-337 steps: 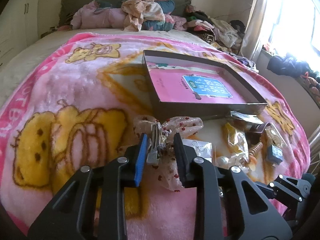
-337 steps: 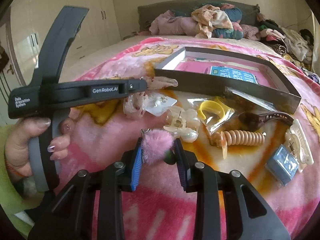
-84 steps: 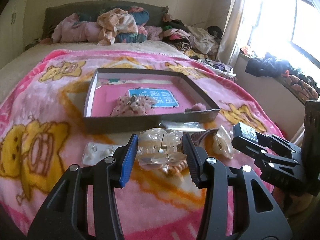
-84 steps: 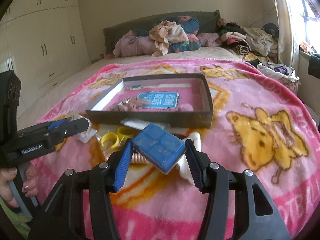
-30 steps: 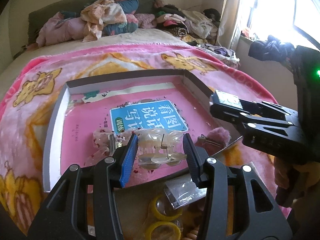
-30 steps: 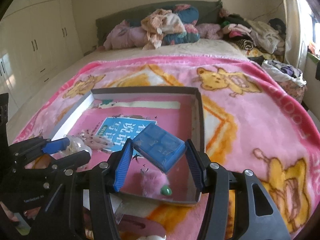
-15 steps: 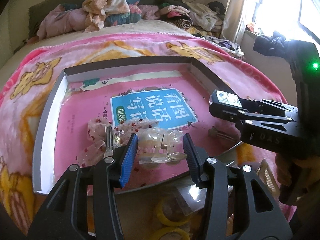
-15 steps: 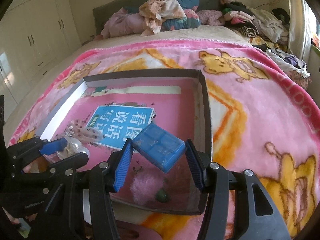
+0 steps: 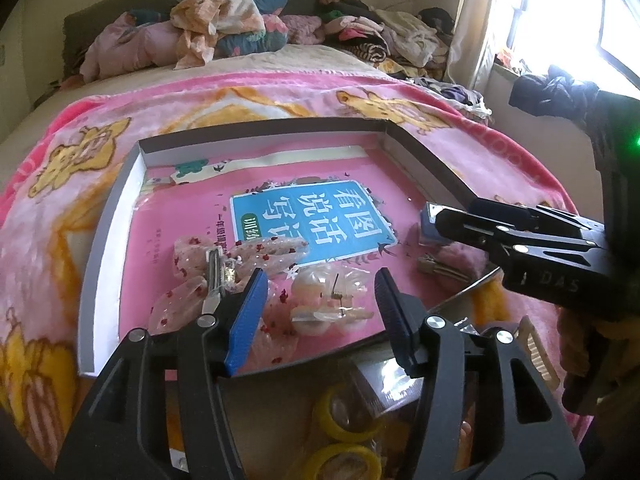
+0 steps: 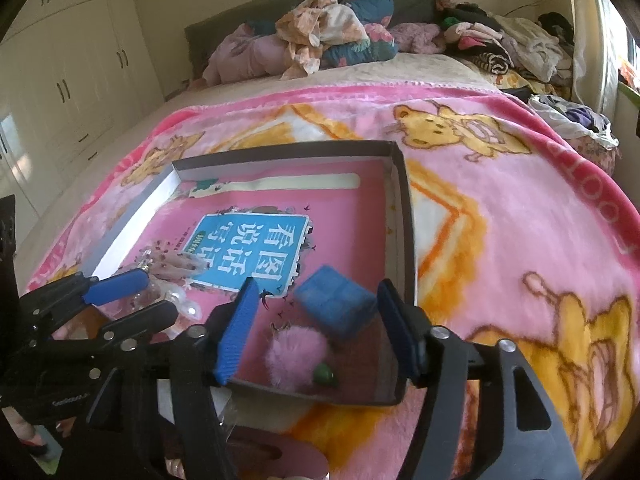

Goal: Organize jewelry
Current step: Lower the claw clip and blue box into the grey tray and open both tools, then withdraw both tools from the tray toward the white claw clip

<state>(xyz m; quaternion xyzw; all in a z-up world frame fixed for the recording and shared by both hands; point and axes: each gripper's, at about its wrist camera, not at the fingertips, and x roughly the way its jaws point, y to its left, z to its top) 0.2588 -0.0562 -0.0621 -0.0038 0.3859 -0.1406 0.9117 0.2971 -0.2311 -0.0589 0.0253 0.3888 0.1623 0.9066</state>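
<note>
Over the near edge of the bed, both your claws hang above the tray's front wall.
Left claw: its jaws are opening; the clear hair claw clip lies between them on the tray floor, and the pads do not press on it.
Right claw: its jaws are opening too; the blue box sits between them, nearer the right pad, tilted, and looks free of both pads.
Outside the tray, nearest to you: yellow rings in a clear bag wait on the blanket, just below the left claw.
Clip axis: the long side of the clear hair claw clip runs across the gap of the left claw, from pad to pad.
Neighbours: the spotted bow clip is just left of the clear one; the pink pompom is just beside the blue box.
Tray: a shallow grey box on the pink blanket, with a pink book cover as its floor.
Next pick, my judgement: the yellow rings lie nearer your left hand, so this hand should take them.
Far: piled clothes at the headboard.
</note>
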